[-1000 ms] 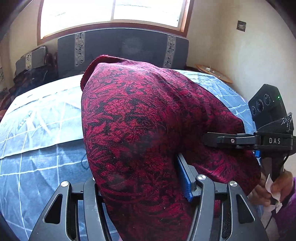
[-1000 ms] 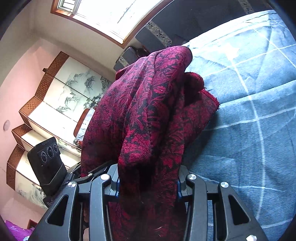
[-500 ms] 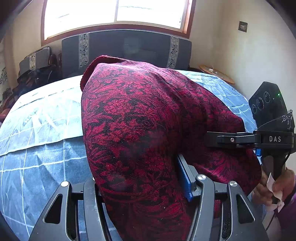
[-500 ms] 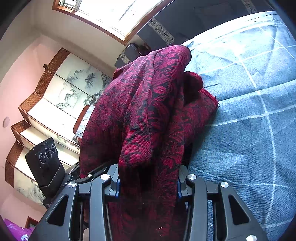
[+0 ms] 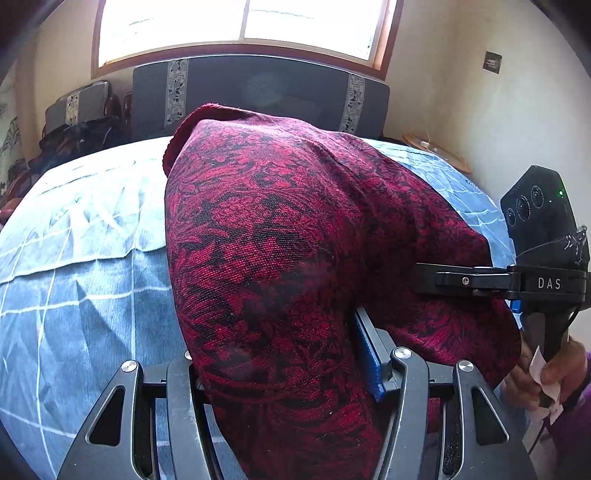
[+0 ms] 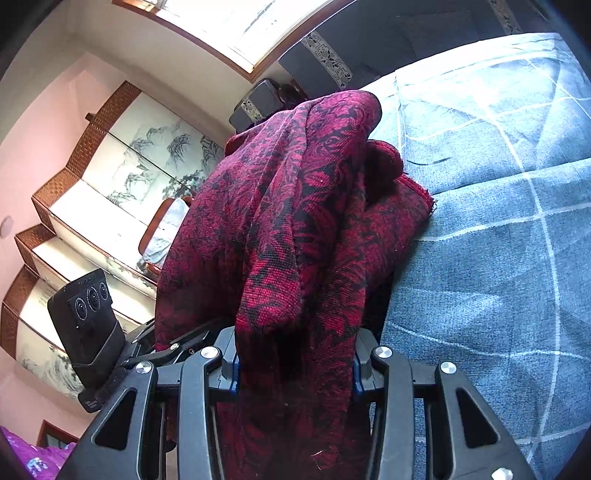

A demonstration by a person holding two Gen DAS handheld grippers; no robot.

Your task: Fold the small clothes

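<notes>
A red and black patterned knit garment (image 5: 280, 236) hangs between both grippers above the blue checked bed cover (image 5: 74, 302). My left gripper (image 5: 288, 369) is shut on one part of it; the cloth drapes over the fingers and hides the tips. My right gripper (image 6: 295, 354) is shut on another bunch of the same garment (image 6: 295, 221), which rises in folds in front of the camera. The right gripper (image 5: 480, 282) shows at the right of the left wrist view, close beside the left one. The left gripper's body (image 6: 88, 325) shows at lower left of the right wrist view.
A dark headboard (image 5: 258, 92) and a window (image 5: 240, 26) stand at the far end of the bed. A round wooden side table (image 5: 436, 151) is at the right wall. Painted wardrobe panels (image 6: 110, 177) stand on the left. The bed cover (image 6: 498, 240) spreads to the right.
Both grippers have drifted a little with the garment held; the bed appears slightly shifted in both views. The grips and the cloth's shape are unchanged.
</notes>
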